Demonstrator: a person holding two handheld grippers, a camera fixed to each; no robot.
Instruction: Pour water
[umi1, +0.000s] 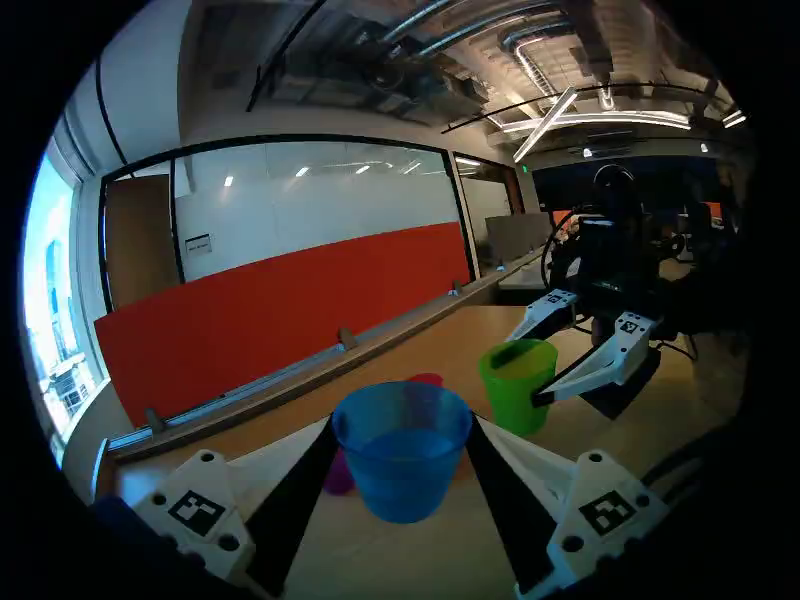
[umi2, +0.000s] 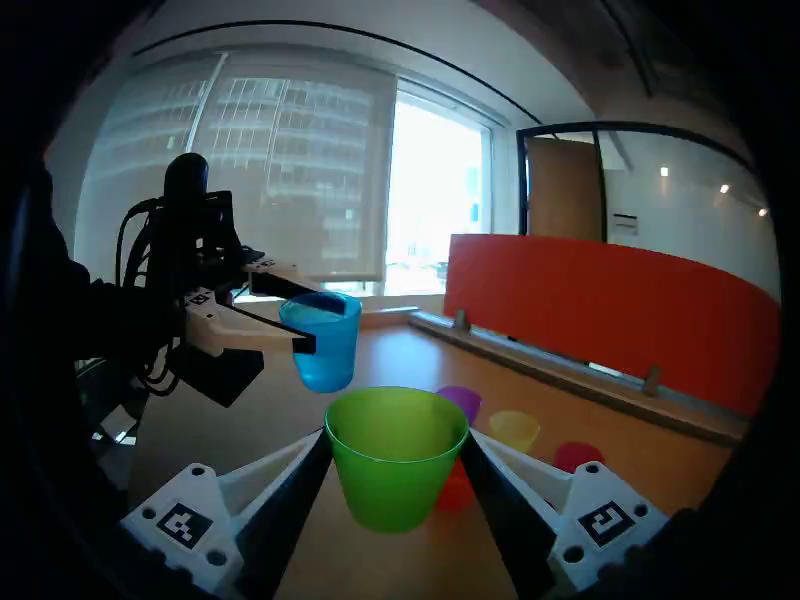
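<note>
In the left gripper view, the blue cup (umi1: 402, 462) covers most of a purple cup (umi1: 338, 472), leaving a sliver at its left. A reddish cup (umi1: 428, 380) behind it shows as a rim alone. The green cup (umi1: 517, 385) hides the tip of the far finger of the right gripper (umi1: 520, 372).

In the right gripper view, the green cup covers much of an orange-red cup (umi2: 456, 492). A near finger cuts off the base of a pink cup (umi2: 577, 455). The blue cup conceals one fingertip of the left gripper (umi2: 315, 320). We cannot resolve detail on the dark sleeve (umi2: 60, 300).
</note>
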